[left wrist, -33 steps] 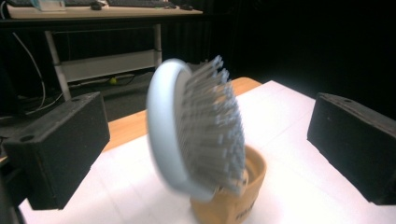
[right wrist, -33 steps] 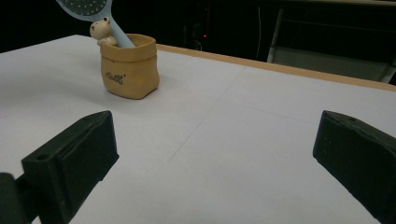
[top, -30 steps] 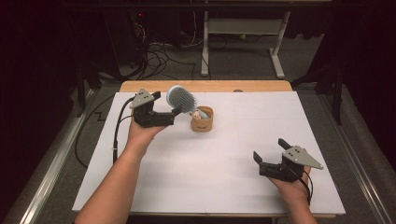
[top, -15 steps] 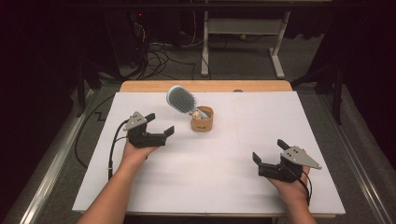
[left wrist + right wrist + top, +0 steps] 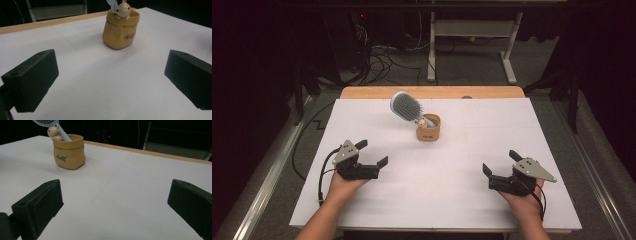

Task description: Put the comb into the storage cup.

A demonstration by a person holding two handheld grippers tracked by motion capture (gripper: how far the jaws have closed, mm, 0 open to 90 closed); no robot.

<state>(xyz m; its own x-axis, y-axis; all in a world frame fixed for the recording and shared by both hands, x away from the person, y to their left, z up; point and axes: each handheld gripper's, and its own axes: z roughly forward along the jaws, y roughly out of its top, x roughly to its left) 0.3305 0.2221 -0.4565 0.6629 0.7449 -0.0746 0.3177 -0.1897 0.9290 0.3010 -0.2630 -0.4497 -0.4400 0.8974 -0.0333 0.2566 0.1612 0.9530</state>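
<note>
A tan sack-shaped cup (image 5: 428, 130) (image 5: 121, 30) (image 5: 69, 152) with a small bear figure on its rim stands near the table's middle back. A light blue hairbrush (image 5: 406, 106) leans in it, head up and tilted left; its handle (image 5: 63, 134) enters the cup beside the bear. My left gripper (image 5: 373, 154) (image 5: 110, 82) rests open at the front left, nothing between its jaws. At the front right my right gripper (image 5: 500, 163) (image 5: 112, 207) is open and holds nothing.
The white sheet (image 5: 472, 130) covers the table, with a wooden edge (image 5: 432, 92) along the back. Beyond the table lie floor cables (image 5: 382, 55) and a white metal frame (image 5: 469, 30). Black cables trail from both grippers.
My left gripper let go of the hairbrush, which now stays leaning in the cup, and drew back toward the front left. The right gripper has not moved.
</note>
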